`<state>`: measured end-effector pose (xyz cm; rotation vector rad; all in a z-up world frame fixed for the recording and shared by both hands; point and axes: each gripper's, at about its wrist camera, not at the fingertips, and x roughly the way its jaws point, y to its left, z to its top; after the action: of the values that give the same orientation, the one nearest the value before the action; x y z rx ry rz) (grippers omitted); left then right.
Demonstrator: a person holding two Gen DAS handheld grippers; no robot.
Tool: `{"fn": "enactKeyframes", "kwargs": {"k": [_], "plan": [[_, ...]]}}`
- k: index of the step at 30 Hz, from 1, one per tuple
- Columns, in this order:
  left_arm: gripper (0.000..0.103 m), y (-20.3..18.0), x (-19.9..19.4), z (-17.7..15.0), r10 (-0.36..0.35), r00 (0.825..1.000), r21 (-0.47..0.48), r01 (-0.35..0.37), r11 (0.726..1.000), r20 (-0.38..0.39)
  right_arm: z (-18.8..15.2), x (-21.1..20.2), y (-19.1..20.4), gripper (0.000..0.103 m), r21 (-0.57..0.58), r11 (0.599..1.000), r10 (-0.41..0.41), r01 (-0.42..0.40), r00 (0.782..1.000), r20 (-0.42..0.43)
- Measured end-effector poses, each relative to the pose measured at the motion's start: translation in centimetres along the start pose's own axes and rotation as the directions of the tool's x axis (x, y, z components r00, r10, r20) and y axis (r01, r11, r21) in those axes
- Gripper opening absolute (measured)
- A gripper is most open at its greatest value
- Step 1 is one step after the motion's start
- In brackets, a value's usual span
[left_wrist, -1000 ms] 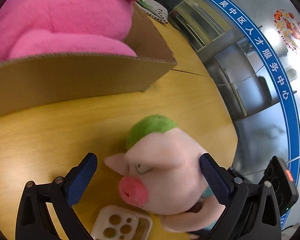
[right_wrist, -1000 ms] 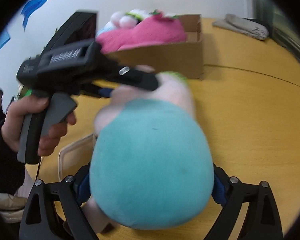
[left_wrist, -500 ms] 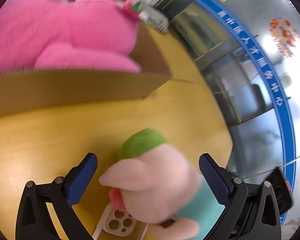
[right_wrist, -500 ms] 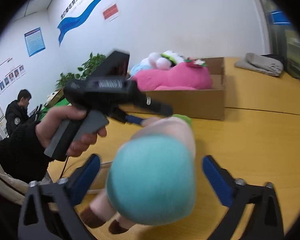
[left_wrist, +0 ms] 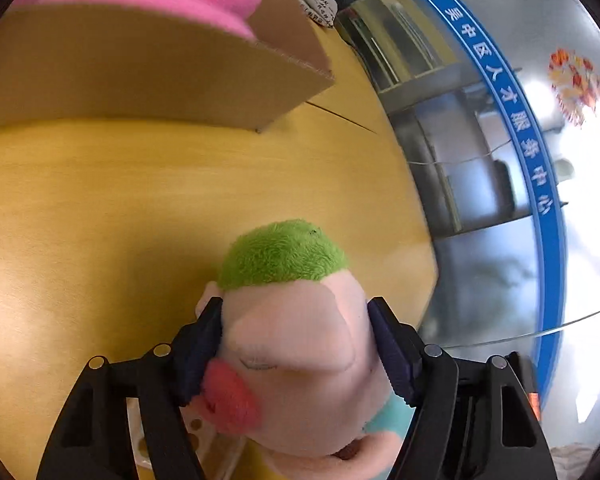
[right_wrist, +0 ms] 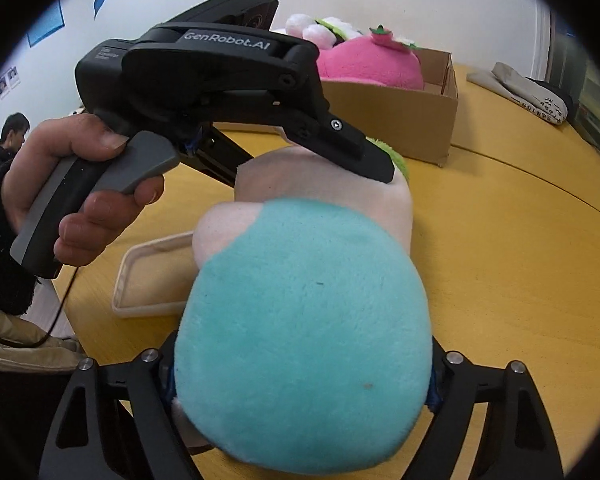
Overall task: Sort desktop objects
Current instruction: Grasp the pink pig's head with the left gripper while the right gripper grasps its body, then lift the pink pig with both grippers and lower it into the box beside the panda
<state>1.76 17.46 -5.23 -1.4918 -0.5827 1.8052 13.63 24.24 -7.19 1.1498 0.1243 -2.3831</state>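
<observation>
Plush pig (left_wrist: 296, 344) lies on the yellow wooden table (left_wrist: 100, 208), pinched from two ends. The left gripper (left_wrist: 294, 344) has its blue pads (left_wrist: 392, 354) pressed into either side of the pig's pink head, just below the green tuft, and its jaws are closing on it. The right gripper (right_wrist: 300, 376) takes the toy's teal body (right_wrist: 304, 332) between its pads, which are mostly hidden behind the fur; its jaws are closing too and the plush fills the whole gap, bulging over both fingers.

A pale phone case (right_wrist: 152, 276) lies flat on the table right under and beside the pig, its camera cut-outs showing below the snout in the left wrist view (left_wrist: 196, 428). In the right wrist view the person's left hand (right_wrist: 80, 188) grips the handle of the left tool, whose black body crosses in front of the cardboard box (right_wrist: 396, 116) and hides part of it.

That box stands further back on the table, well apart from the pig, open at the top and holding a large pink plush (right_wrist: 368, 60) with a small strawberry on it and white plush pieces behind. A folded grey cloth (right_wrist: 528, 96) lies near the table's far edge beyond the box. Behind the left hand, a seated person in dark clothes (right_wrist: 4, 148) is visible by the white wall.
</observation>
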Motion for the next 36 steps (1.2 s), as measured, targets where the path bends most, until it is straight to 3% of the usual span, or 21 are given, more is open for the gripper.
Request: {"fn": "enactKeyframes", "kwargs": {"k": [5, 9, 13, 15, 18, 20, 23, 27, 29, 32, 36], "plan": [[0.071, -3.6, -4.1, 1.5, 0.007, 0.996, 0.082, -0.014, 0.997, 0.087, 2.4, -2.6, 0.5, 0.083, -0.028, 0.999, -0.024, 0.028, 0.988, 0.153], [0.071, -8.6, -9.4, 5.6, 0.021, 0.979, 0.246, -0.072, 0.967, 0.204, 8.6, -4.2, -0.1, 0.083, -0.062, 0.995, -0.059, 0.082, 0.95, 0.306], [0.071, -12.3, -13.8, 13.5, 0.045, 0.957, 0.361, -0.151, 0.92, 0.287, 17.3, -4.3, -2.9, 0.083, -0.052, 0.994, -0.069, 0.097, 0.916, 0.395], [0.071, -13.2, -15.1, 18.4, 0.053, 0.951, 0.398, -0.177, 0.9, 0.304, 21.7, -4.0, -5.1, 0.083, -0.018, 0.997, -0.057, 0.071, 0.909, 0.412], [0.071, -13.3, -16.1, 26.9, 0.075, 0.947, 0.403, -0.204, 0.892, 0.313, 27.9, -2.1, -8.6, 0.083, 0.022, 0.999, -0.047, 0.042, 0.907, 0.418], [0.071, -12.2, -16.0, 31.6, 0.094, 0.947, 0.394, -0.217, 0.893, 0.308, 31.8, 0.3, -11.4, 0.083, 0.053, 0.999, -0.031, 0.011, 0.914, 0.404], [0.071, -8.4, -14.3, 38.5, 0.153, 0.95, 0.359, -0.247, 0.9, 0.271, 34.3, 5.2, -14.5, 0.083, 0.091, 0.995, -0.002, -0.029, 0.944, 0.329], [0.072, -0.8, -9.9, 43.8, 0.226, 0.954, 0.275, -0.275, 0.921, 0.197, 35.8, 13.4, -18.2, 0.083, 0.135, 0.989, 0.04, -0.064, 0.984, 0.173], [0.072, 3.0, -7.9, 44.4, 0.242, 0.957, 0.229, -0.274, 0.934, 0.159, 35.4, 16.8, -18.8, 0.083, 0.144, 0.989, 0.032, -0.042, 0.997, 0.07], [0.073, 7.2, -4.7, 44.1, 0.246, 0.964, 0.183, -0.26, 0.948, 0.097, 34.3, 19.6, -19.4, 0.083, 0.16, 0.987, 0.031, -0.024, 0.999, -0.041], [0.079, 8.6, -2.3, 43.4, 0.25, 0.965, 0.17, -0.259, 0.951, 0.075, 33.5, 20.3, -20.2, 0.088, 0.196, 0.981, 0.036, -0.016, 0.994, -0.101]]}}
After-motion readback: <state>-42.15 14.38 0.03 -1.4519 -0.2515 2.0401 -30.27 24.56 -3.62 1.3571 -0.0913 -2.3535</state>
